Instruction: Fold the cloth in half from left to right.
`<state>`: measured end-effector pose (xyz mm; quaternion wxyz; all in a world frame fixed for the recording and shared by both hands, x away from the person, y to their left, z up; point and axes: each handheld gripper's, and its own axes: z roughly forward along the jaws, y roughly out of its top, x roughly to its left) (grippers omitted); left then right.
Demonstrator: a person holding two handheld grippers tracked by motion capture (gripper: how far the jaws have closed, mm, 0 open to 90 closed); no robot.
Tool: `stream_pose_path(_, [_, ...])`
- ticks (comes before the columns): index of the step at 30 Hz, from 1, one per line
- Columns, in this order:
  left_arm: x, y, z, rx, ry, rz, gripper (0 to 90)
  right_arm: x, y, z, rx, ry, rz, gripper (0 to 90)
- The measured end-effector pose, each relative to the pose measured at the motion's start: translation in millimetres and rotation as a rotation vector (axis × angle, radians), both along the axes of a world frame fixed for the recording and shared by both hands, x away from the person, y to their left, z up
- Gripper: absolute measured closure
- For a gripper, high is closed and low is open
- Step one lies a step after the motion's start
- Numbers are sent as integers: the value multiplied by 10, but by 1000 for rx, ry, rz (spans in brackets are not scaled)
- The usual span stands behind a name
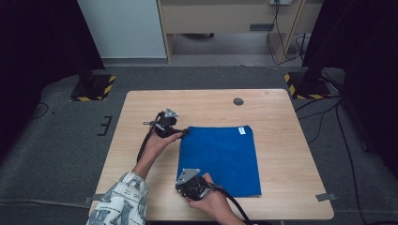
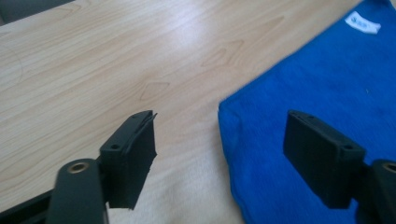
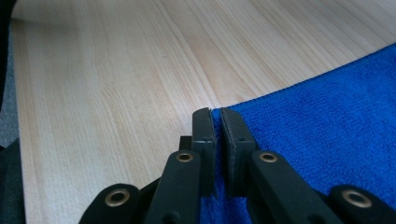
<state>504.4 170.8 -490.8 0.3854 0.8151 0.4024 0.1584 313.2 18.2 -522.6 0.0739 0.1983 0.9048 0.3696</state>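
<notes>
While the right gripper (image 3: 218, 122) pinches the near left corner of the blue cloth (image 1: 220, 157), the left gripper (image 2: 219, 154) stands open astride the far left corner, gripping nothing. Closing too shallow would likely catch only the hem, letting that corner slip and the cloth sag unevenly. The cloth lies flat on the table (image 1: 141, 140), right of centre, its long axis running near to far, the white tag (image 1: 241, 131) at the far edge.

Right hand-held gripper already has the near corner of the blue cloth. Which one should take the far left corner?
Left. The left hand-held gripper stands open with the blue cloth's far left corner between its jaws, not yet pinched. The right hand-held gripper is shut on the near corner.
</notes>
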Motion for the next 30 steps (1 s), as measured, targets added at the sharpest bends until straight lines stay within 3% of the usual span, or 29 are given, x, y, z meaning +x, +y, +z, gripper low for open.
stream_pose_path(4, [39,-56,-124,28,30,-12,306,8,20,-12,6,6,-4,839])
stream_pose_path(10, [105,-159,-267,69,31,6,423,-4,23,-16,10,7,-10,836])
stream_pose_path(15, [148,-190,-291,96,27,20,640,-16,-1,-11,19,4,-14,845])
stream_pose_path(17, [157,-188,-250,64,12,24,752,-23,-7,-6,22,-3,-16,849])
stream_pose_path(19, [168,-196,-205,64,4,16,821,-32,-11,5,24,-2,-18,854])
stream_pose_path(24, [175,-200,-114,66,-4,-8,869,-42,-13,40,27,-8,-31,861])
stream_pose_path(30, [203,-86,-100,41,4,12,875,-56,2,74,25,-19,-37,863])
